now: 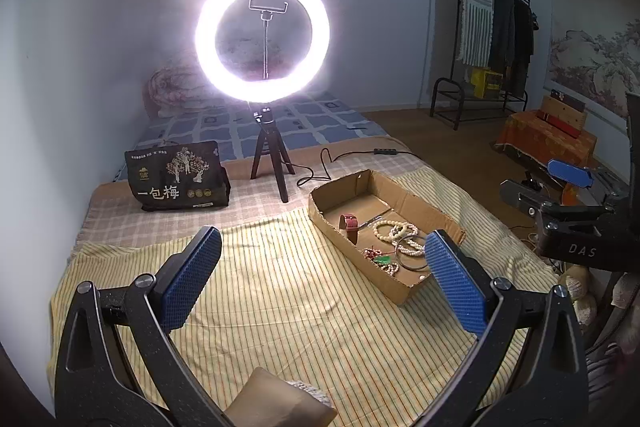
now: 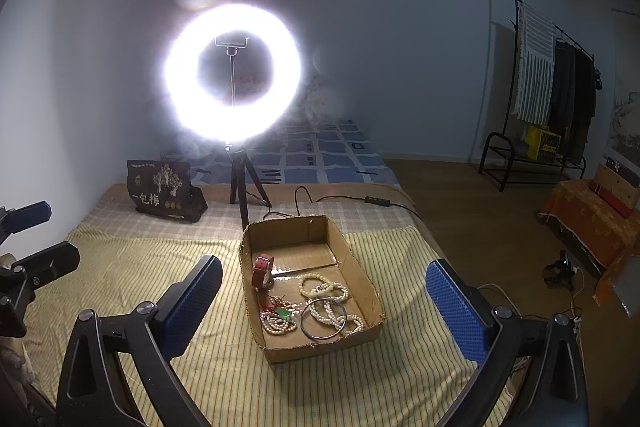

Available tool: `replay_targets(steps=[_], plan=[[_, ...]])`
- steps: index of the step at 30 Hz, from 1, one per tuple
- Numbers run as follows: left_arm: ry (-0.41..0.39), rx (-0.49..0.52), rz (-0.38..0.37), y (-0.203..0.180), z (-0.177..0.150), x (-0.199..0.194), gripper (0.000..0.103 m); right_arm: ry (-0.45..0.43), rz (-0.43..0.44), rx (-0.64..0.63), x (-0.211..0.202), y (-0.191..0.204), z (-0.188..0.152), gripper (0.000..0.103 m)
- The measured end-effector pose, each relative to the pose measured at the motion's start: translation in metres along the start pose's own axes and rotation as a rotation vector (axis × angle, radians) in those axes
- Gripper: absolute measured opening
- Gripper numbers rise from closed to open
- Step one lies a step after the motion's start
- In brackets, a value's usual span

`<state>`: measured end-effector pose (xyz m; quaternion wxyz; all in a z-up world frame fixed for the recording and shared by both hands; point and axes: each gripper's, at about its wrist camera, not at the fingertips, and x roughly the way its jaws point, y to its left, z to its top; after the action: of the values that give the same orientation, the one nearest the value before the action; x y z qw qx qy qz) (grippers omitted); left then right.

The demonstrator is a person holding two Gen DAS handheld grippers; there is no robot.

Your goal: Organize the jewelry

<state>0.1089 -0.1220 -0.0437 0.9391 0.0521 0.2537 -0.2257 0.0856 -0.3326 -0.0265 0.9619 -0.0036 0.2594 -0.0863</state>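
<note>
Both grippers, left [image 1: 322, 281] and right [image 2: 324, 305], hang jaws apart, empty, over striped cloth [image 2: 152, 267]. Box [image 2: 362, 291] runs long axis away from camera; inside: watch [image 2: 263, 270] on edge, bead strings [image 2: 322, 286], bangle [image 2: 323, 319], green pendant [image 2: 285, 315]. Left view alone shows tan cushion [image 1: 276, 403].

- The striped blanket [image 2: 168, 267] lies bare left of the cardboard box [image 2: 362, 291], giving wide free room there.
- The box is open on top; its low walls ring the jewelry, and its far half is bare.
- The upright red watch [image 2: 262, 270] stands highest, at the left wall.
- A steel bangle [image 2: 323, 323] lies over the pearl strands [image 2: 322, 287], crowding the near half.
- Behind the box, the ring light tripod [image 2: 244, 187], its cable [image 2: 340, 201] and a dark bag [image 2: 164, 197] block the far bed.
- Both tools hang spread wide, the left tool [image 1: 324, 279] and the right tool [image 2: 324, 307].
</note>
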Motion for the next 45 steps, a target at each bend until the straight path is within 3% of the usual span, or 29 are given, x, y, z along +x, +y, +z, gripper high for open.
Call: replay_targets(steps=[45], plan=[[0.002,0.008,-0.007,-0.0028,0.0023,-0.0018,0.103,0.012,-0.007,-0.012,0.0006,0.0014,-0.0016,0.103]])
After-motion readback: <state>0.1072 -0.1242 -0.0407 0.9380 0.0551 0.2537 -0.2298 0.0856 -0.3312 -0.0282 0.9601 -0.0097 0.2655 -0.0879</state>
